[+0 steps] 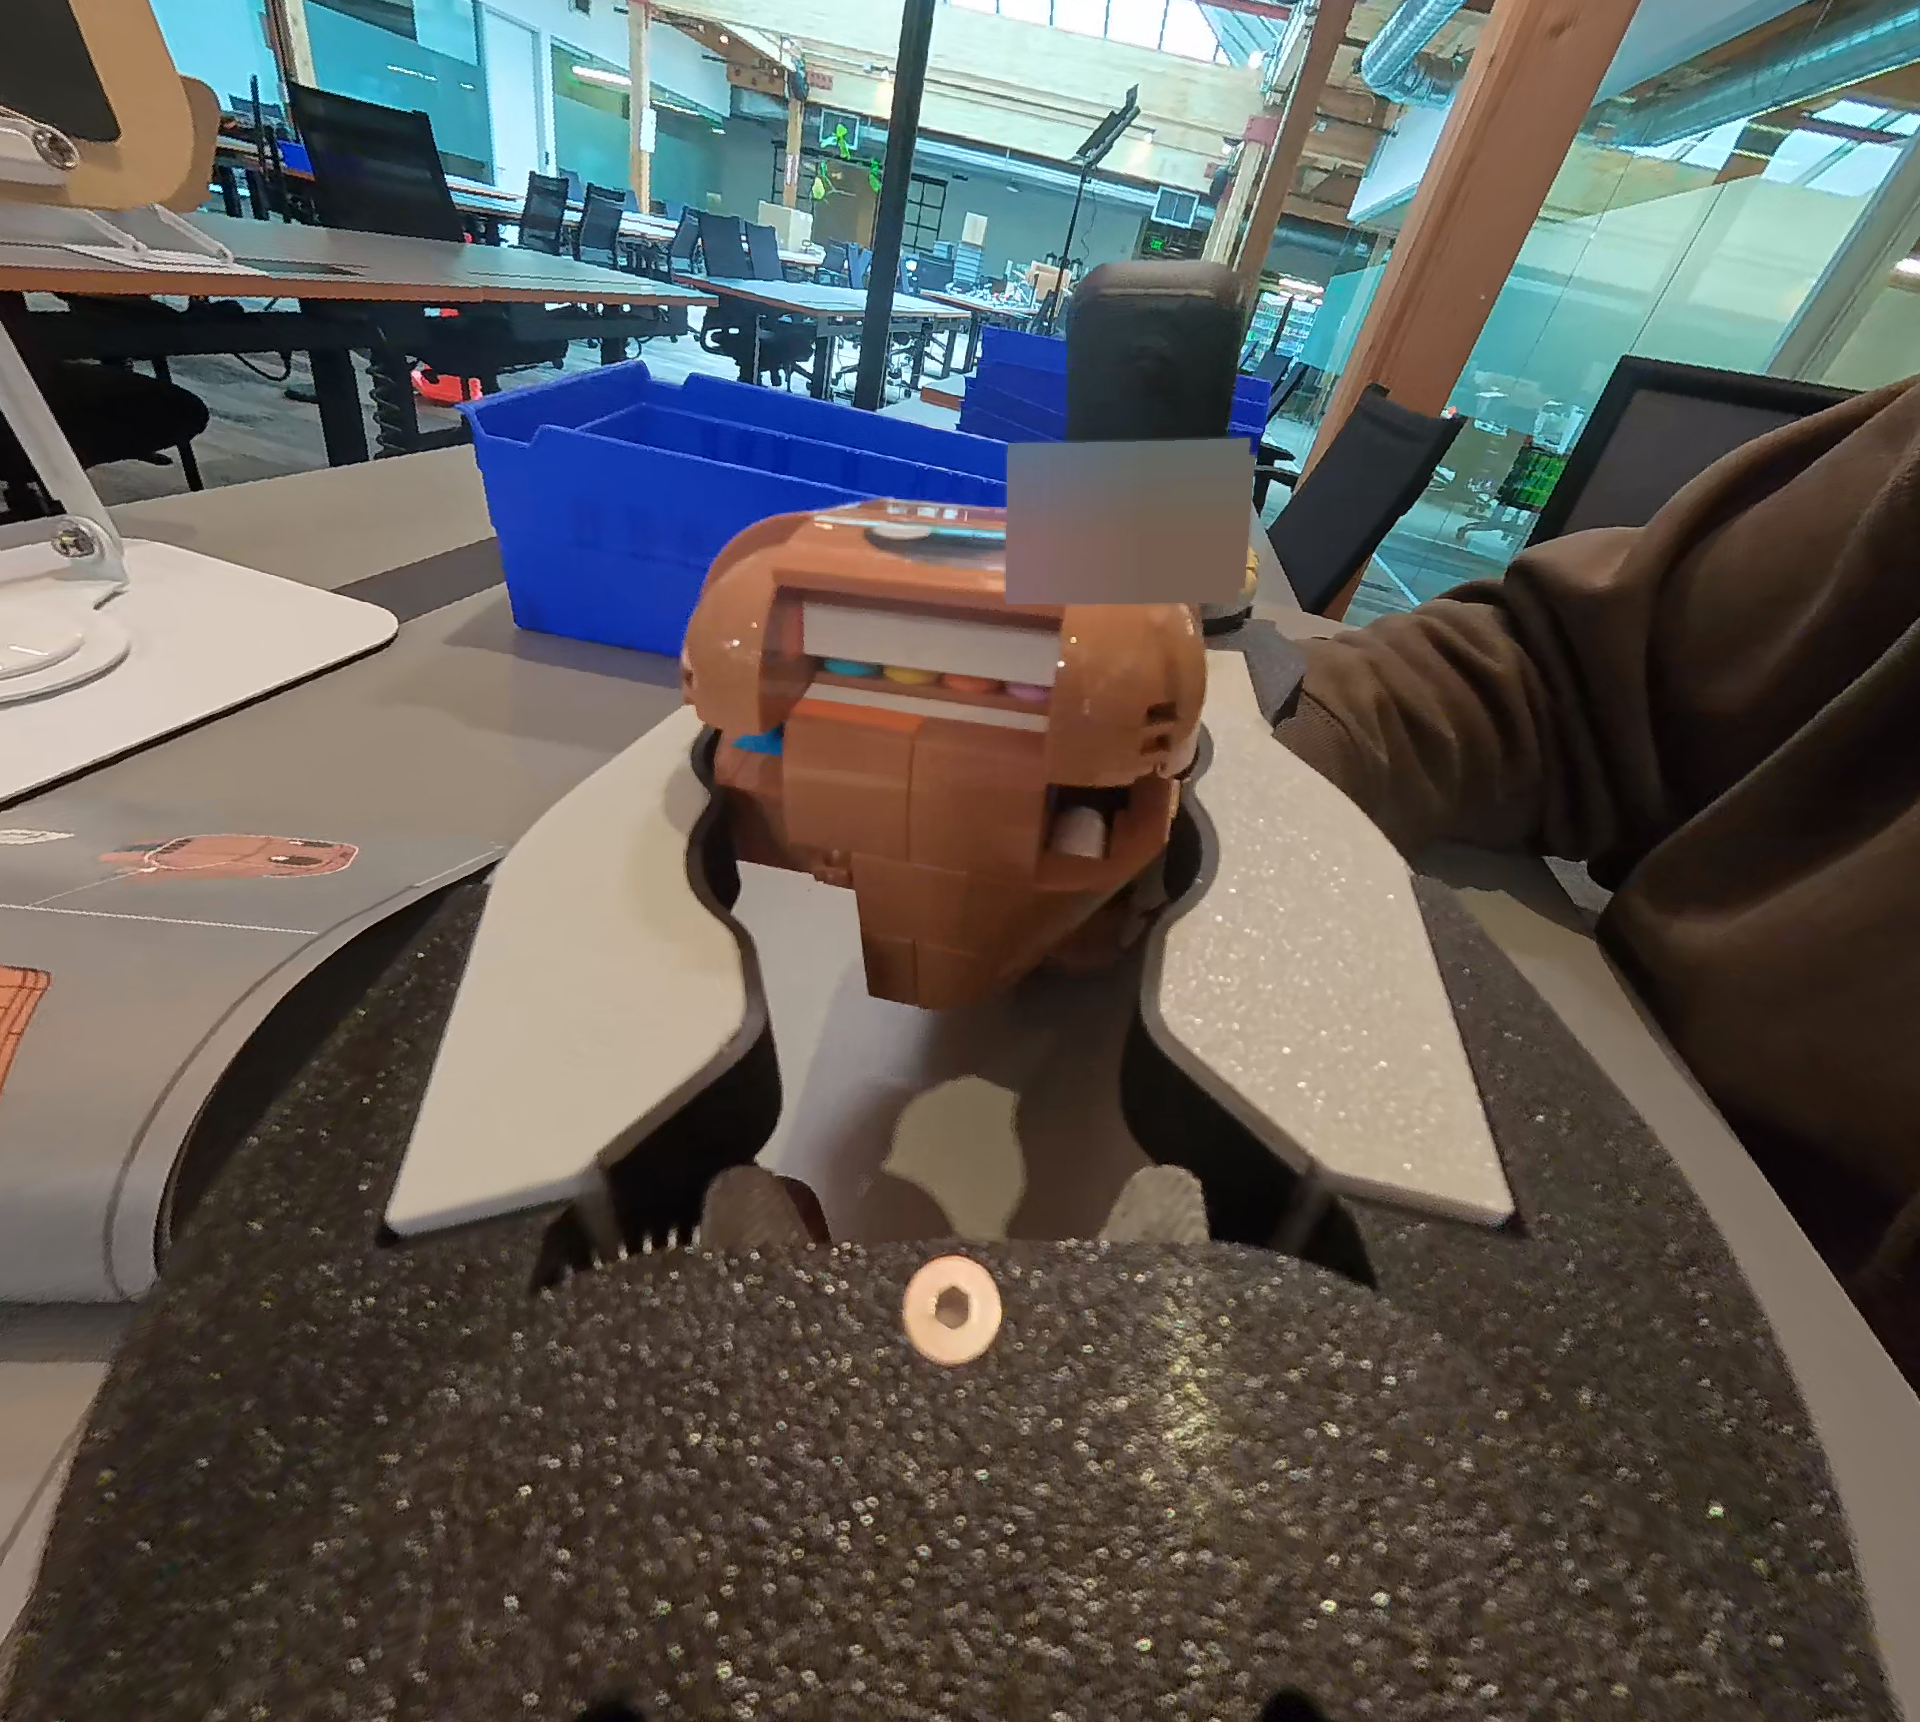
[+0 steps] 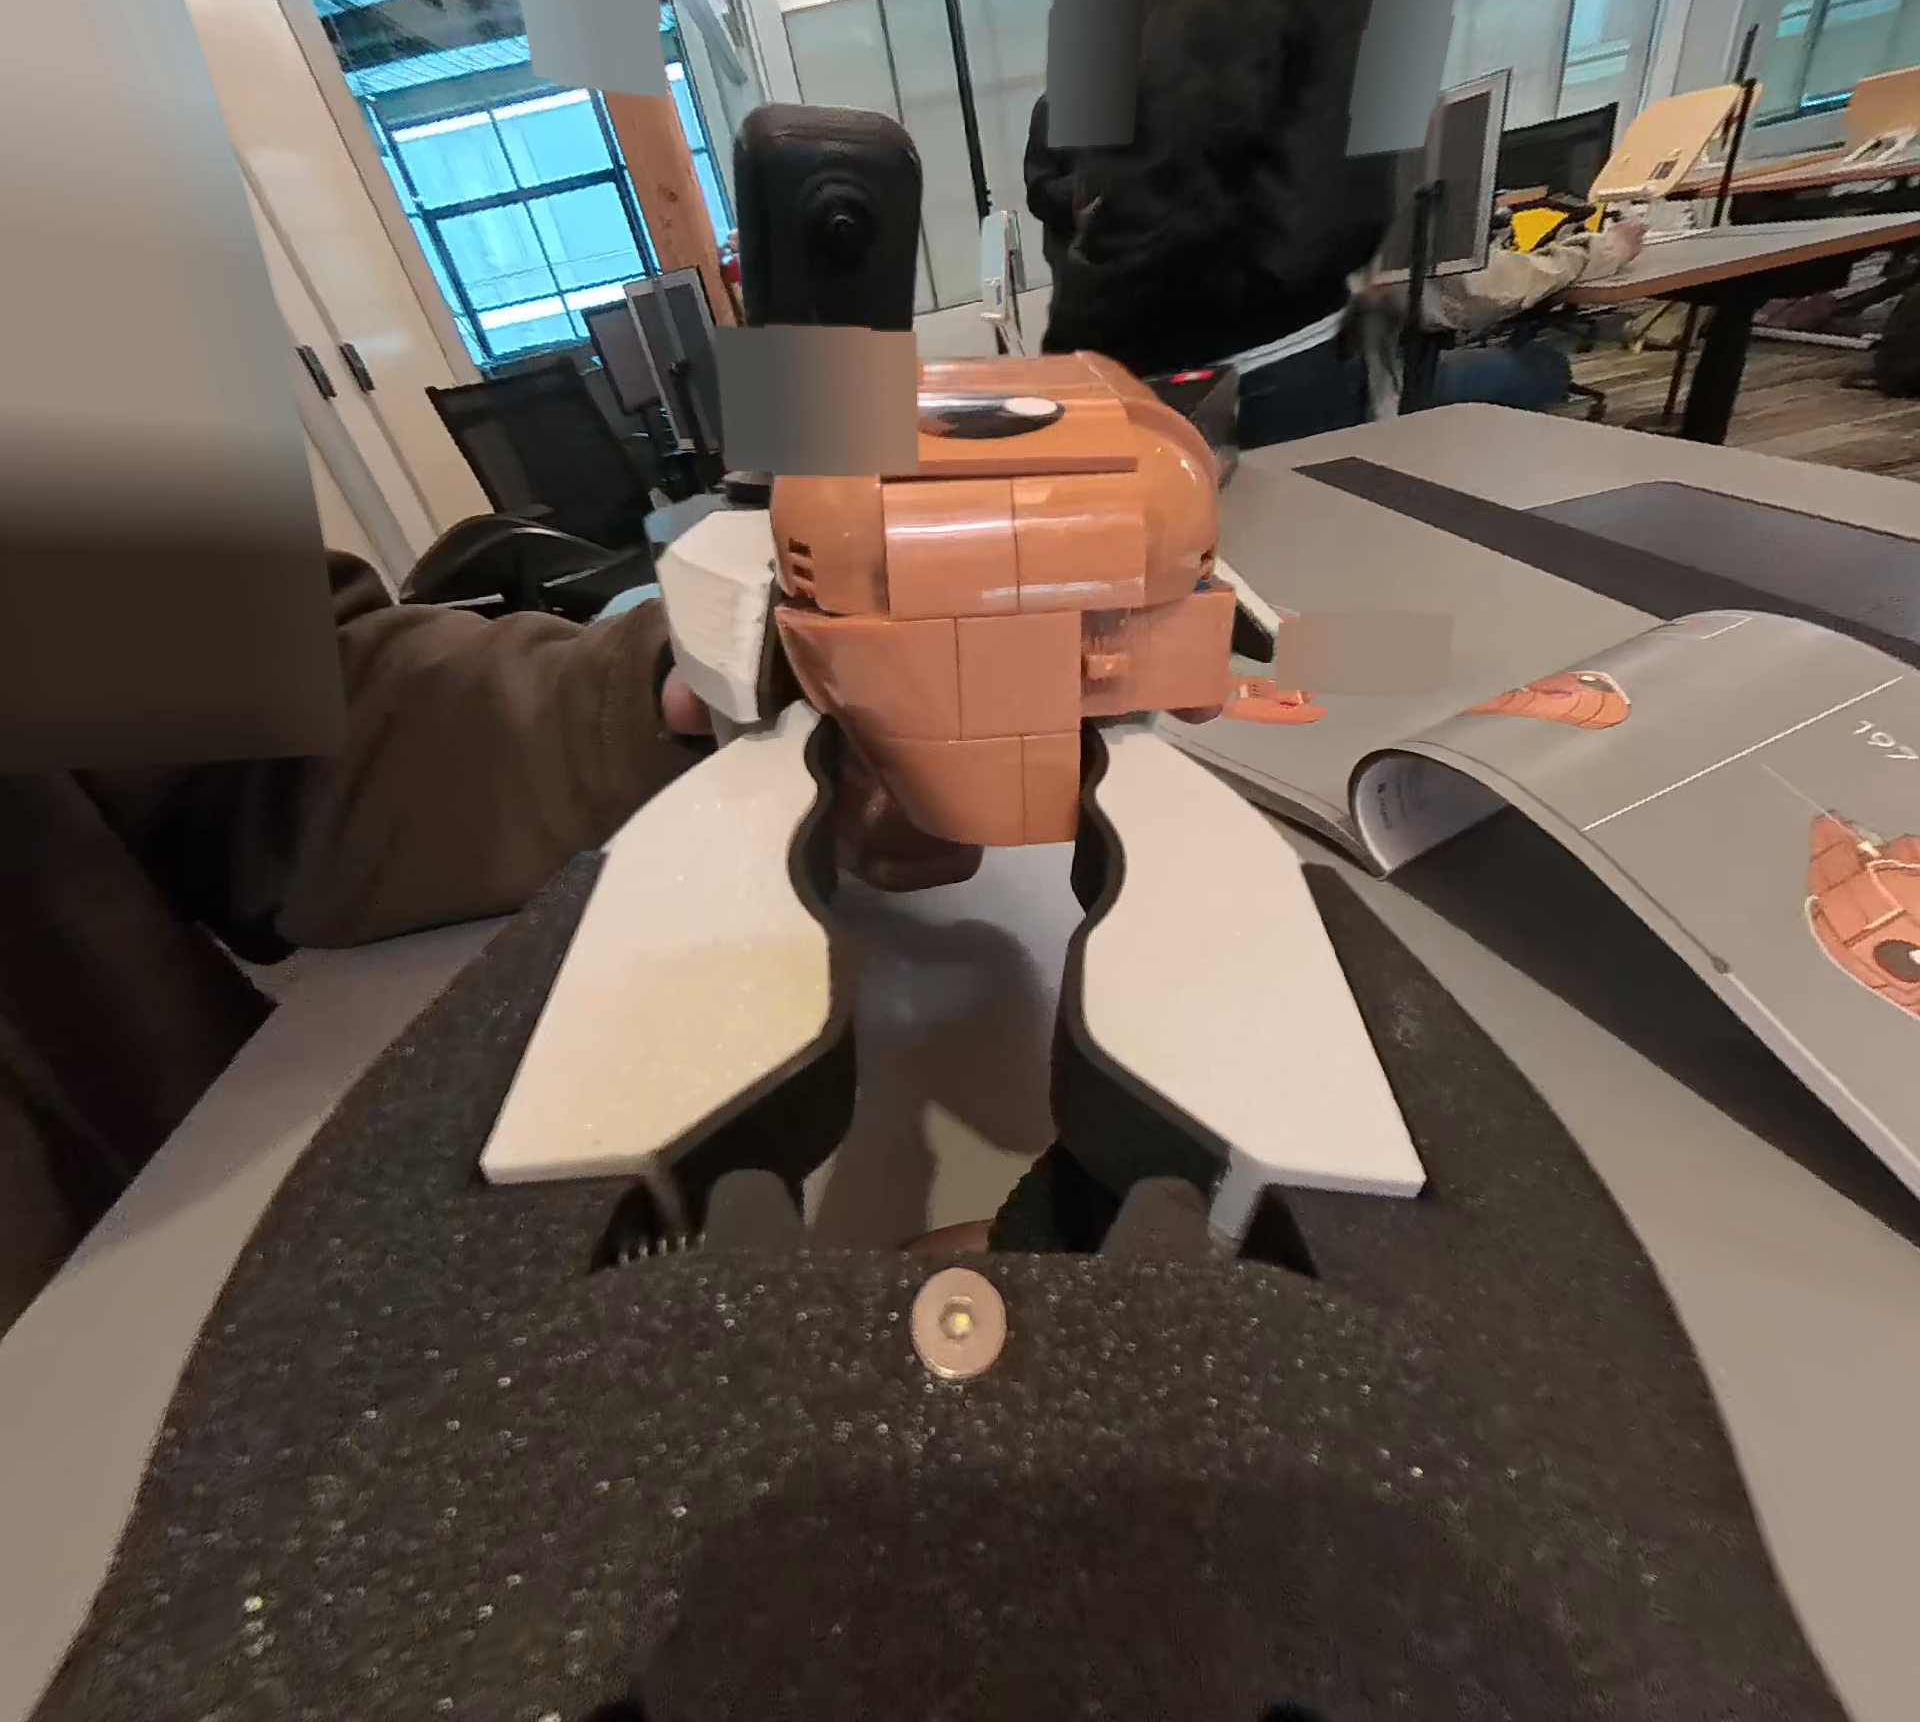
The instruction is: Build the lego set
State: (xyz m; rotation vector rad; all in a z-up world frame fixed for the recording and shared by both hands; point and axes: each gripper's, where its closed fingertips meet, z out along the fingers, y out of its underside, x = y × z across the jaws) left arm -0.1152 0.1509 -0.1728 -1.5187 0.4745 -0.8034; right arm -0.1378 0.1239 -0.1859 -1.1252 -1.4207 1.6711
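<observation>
1. My left gripper (image 1: 951,799) is clamped on the brown lego model (image 1: 940,737), which hangs above the grey table (image 1: 436,696), in front of the blue bin (image 1: 665,519). I should keep that squeeze even.
2. My right gripper (image 2: 951,773) clamps the model's opposite side, right of the model lies the open instruction booklet (image 2: 1538,789). I judge any pressing should run straight, so no seams pop.

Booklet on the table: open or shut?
Open. The booklet lies spread on the table, printed pages facing up, one page curling at the fold.
</observation>
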